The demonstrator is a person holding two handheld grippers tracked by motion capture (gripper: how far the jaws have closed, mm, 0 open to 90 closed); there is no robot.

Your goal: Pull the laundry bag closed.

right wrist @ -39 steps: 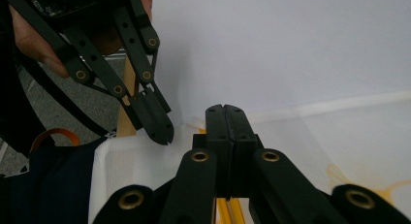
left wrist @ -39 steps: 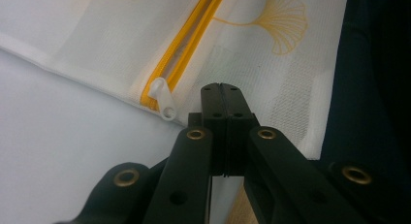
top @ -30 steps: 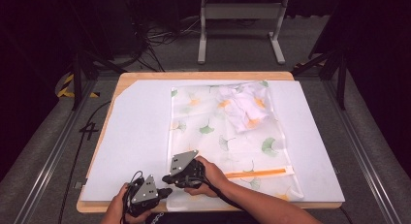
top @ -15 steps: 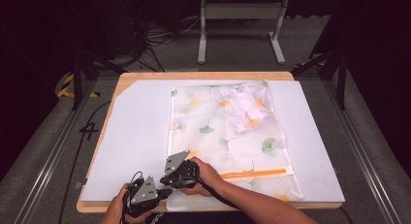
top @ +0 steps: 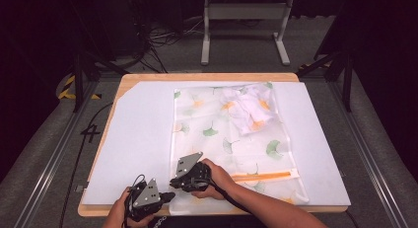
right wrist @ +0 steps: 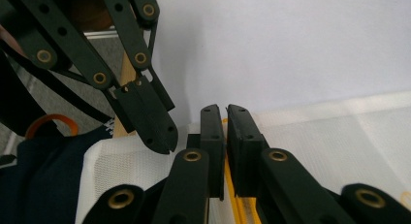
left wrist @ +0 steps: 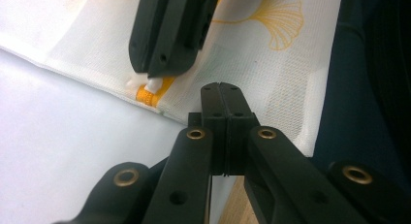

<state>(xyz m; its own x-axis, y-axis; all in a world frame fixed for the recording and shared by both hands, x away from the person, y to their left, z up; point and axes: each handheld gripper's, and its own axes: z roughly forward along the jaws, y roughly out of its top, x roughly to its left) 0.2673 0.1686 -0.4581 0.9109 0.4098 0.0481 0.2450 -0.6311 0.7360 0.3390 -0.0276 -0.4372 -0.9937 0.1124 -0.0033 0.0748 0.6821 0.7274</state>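
A mesh bag (top: 222,134) printed with ginkgo leaves lies flat, with a crumpled white cloth (top: 246,107) inside at its far end. An orange zipper (top: 266,176) runs along its near end. My right gripper (top: 173,181) (right wrist: 226,110) sits at the zipper's left end (left wrist: 148,94). Its jaws have just been opening and stand a crack apart, with the orange zipper line (right wrist: 230,185) between them. My left gripper (top: 170,194) (left wrist: 224,88) is shut, its tips resting on the bag's near left corner (right wrist: 162,141). Whether it pinches the mesh I cannot tell.
The bag lies on a white sheet (top: 143,139) covering a wooden table (top: 207,77). Bare sheet stretches left of the bag. Behind the table a metal stand (top: 244,11) and cables (top: 162,35) sit on the floor. The table's near edge is just behind both grippers.
The right gripper has barely shifted at the zipper's left end. The left gripper and the bag have kept still.
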